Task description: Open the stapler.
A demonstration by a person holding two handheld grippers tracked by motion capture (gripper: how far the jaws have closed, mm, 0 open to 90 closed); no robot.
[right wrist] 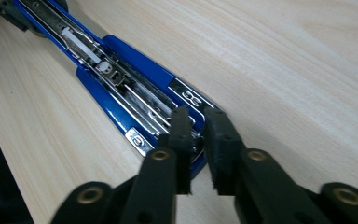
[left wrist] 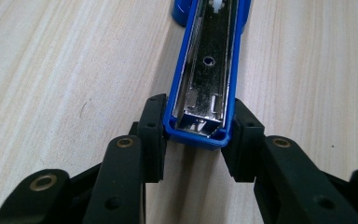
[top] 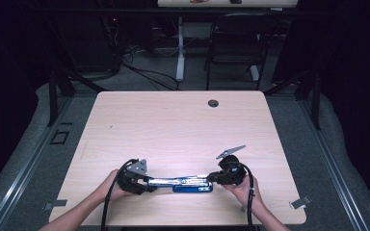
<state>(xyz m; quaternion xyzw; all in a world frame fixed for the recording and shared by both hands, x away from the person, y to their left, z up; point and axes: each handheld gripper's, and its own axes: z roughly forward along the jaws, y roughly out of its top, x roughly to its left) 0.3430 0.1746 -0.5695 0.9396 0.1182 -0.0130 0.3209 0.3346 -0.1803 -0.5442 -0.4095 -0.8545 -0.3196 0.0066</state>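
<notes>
Blue stapler [top: 192, 183], opened flat, was seen at the lower centre of the desk [top: 173, 125]. Its left end was clamped by the left hand-held gripper [left wrist: 195, 135]. The right hand-held gripper [right wrist: 196, 122] was set nearly clenched over its right end, gripping nothing.

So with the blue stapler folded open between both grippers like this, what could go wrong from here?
1. The left gripper clamps only the very tip of the stapler top arm; a small tug might let it slip out and swing shut.
2. The right gripper has its narrow jaws right at the metal staple channel by the base's end; they could snag or bend it.
3. The stapler lies near the table front edge, so a slip might knock it off.
</notes>
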